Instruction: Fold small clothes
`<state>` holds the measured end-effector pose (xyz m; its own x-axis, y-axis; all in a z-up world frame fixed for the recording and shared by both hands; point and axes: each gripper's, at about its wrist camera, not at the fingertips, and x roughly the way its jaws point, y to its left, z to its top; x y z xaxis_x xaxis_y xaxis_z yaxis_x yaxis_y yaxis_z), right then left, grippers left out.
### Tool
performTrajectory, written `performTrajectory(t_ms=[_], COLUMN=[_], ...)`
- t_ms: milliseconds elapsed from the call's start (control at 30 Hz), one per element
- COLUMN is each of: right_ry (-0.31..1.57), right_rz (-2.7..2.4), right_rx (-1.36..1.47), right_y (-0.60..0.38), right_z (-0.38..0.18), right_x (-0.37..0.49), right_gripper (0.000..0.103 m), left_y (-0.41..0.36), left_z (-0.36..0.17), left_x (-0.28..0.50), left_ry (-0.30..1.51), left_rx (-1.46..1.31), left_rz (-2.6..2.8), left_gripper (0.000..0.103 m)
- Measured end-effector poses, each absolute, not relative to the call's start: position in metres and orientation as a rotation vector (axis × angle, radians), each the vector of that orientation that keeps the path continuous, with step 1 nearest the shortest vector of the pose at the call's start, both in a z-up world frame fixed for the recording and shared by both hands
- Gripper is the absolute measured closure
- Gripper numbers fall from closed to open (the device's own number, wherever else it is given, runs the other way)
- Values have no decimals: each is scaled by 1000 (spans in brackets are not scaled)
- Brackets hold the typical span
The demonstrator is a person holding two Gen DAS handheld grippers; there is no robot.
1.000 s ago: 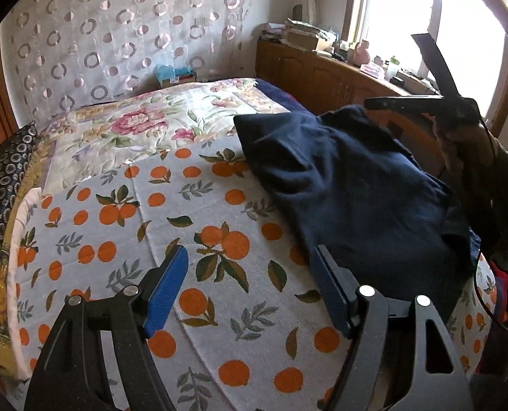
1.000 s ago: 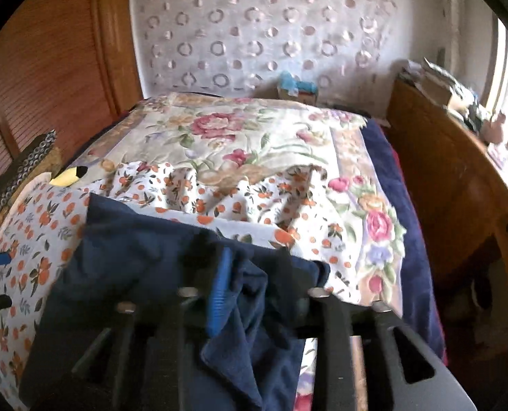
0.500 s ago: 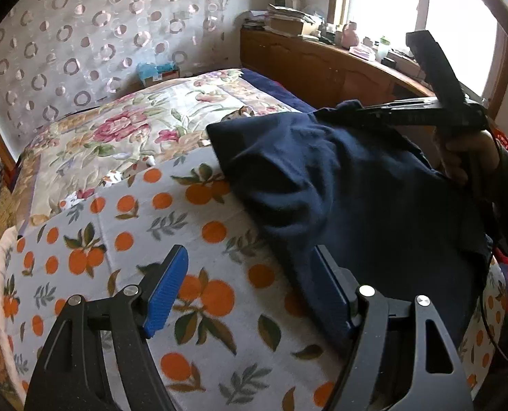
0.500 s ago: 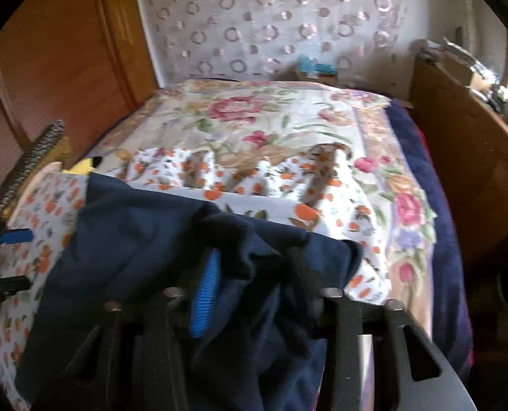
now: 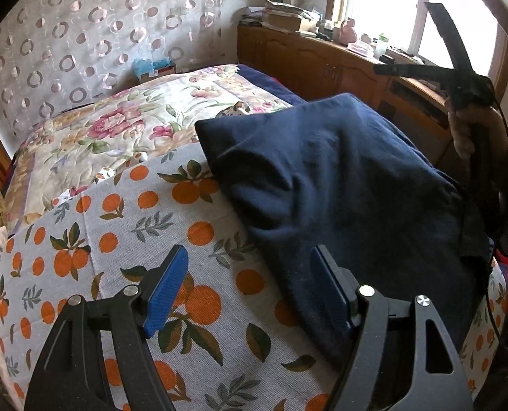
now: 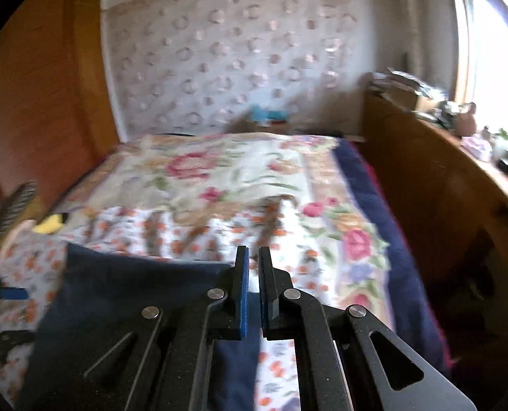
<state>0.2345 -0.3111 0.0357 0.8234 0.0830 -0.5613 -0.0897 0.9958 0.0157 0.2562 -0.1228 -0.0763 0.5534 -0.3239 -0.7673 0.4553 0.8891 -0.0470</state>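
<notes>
A navy garment (image 5: 339, 188) lies folded in a heap on the orange-print cloth (image 5: 192, 308) on the bed. My left gripper (image 5: 247, 287) hovers open just above the garment's near left edge. Its right pad (image 5: 329, 284) is over the navy cloth and its left pad is over the print. A hand (image 5: 469, 130) holds my right gripper (image 5: 384, 68) up in the air, above and to the right of the garment. In the right wrist view the right gripper (image 6: 252, 267) is shut to a thin slit with no cloth in it. The navy garment (image 6: 134, 294) lies below it on the left.
A floral quilt (image 6: 219, 178) covers the far half of the bed. A wooden sideboard (image 5: 322, 65) with clutter runs under the window on the right. A wooden panel (image 6: 41, 102) stands on the left, a patterned curtain behind. A yellow item (image 6: 50, 224) lies at the bed's left edge.
My right gripper let go of the navy cloth it had between its fingers, rose clear of it and closed empty. The lifted edge dropped onto the heap. The left gripper stayed open.
</notes>
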Motion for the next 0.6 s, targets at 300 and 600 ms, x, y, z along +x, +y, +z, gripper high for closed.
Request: performTrajectory(t_ms=[300,600], right_ry=[674,728], right_rz=[143,215], right_rx=[-52,-69], right_y=[-306,-281], right_z=[24,29], right_x=[217,143], right_gripper=[80,65], left_y=[-125,-128], left_z=[-73,-67], left_x=[244,210], left_ry=[850,829], left_rx=[155,154], left_rz=[-468,-505], left_gripper=[28,28])
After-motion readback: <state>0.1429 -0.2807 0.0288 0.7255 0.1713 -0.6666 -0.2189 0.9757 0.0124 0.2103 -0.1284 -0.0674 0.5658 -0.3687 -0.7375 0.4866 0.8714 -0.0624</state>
